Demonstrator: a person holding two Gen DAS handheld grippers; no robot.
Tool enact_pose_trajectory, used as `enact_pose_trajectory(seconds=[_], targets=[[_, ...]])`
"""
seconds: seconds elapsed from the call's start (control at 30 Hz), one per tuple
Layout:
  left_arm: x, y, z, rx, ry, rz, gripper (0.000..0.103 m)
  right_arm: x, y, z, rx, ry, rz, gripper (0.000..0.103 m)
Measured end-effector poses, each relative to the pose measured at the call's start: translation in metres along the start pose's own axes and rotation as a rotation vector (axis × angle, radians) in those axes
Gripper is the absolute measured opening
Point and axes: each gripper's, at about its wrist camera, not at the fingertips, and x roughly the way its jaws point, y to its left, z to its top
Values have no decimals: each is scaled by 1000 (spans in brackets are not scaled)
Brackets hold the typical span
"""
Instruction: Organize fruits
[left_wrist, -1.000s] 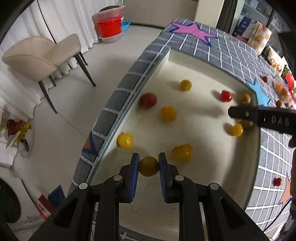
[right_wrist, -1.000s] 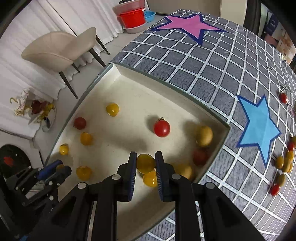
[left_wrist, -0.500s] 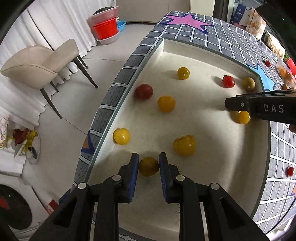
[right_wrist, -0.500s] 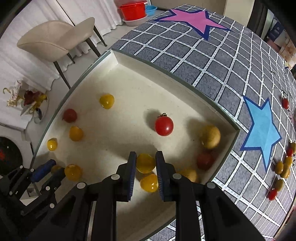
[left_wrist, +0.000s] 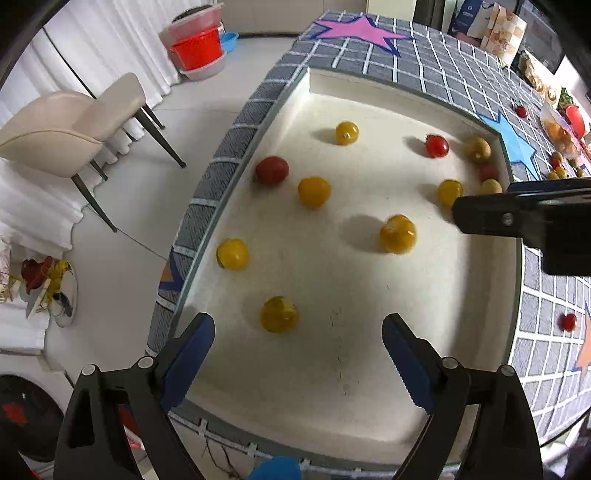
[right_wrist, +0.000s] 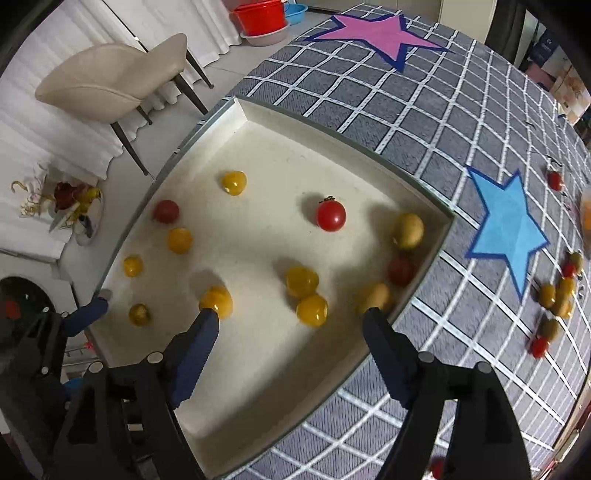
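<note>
Over the shallow cream tray, we had just spread both tongs, left tongs and right tongs, wide, empty, letting yellow cherry tomatoes settle inside.

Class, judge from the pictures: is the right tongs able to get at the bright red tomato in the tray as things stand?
Probably yes. The right tongs stand open above the tray, and the red tomato sits alone on bare floor just beyond two yellow tomatoes, with nothing covering it.

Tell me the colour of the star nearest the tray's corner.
Light blue with a darker blue outline; the star shows best in the right wrist view.
</note>
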Motion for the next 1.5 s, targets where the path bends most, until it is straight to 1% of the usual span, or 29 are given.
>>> enact_pose_trajectory(seconds=[0.07, 0.1, 0.13, 0.3, 0.4, 0.5, 0.67, 0.83, 0.9, 1.27, 1.5], targets=[[-1, -1, -1, 3, 23, -8, 93, -5, 1, -3, 5, 7, -7, 92], [-1, -2, -2, 7, 39, -14, 103, -7, 0, -6, 6, 15, -9, 100], [-4, -3, -3, 7, 43, -16, 103, -9, 0, -7, 5, 19, -11, 103], [-19, -6, 0, 15, 41, -32, 103, -19, 2, -19, -6, 36, -51, 103], [-25, -7, 2, 24, 53, -30, 103, -26, -1, -26, 10, 59, -54, 103], [-35, -10, 4, 40, 47, -19, 103, -35, 0, -32, 17, 74, -57, 103], [-45, -15, 7, 81, 66, -33, 103, -48, 6, -39, 13, 83, -71, 103], [-56, -23, 6, 134, 63, -19, 103, -60, 8, -43, 27, 86, -69, 103], [-59, -23, 8, 144, 65, -26, 103, -61, 7, -43, 34, 92, -72, 103], [-65, -28, 13, 176, 78, -27, 103, -67, 6, -42, 58, 99, -82, 103], [-68, -32, 14, 197, 70, -27, 103, -69, 8, -41, 67, 89, -80, 103]])
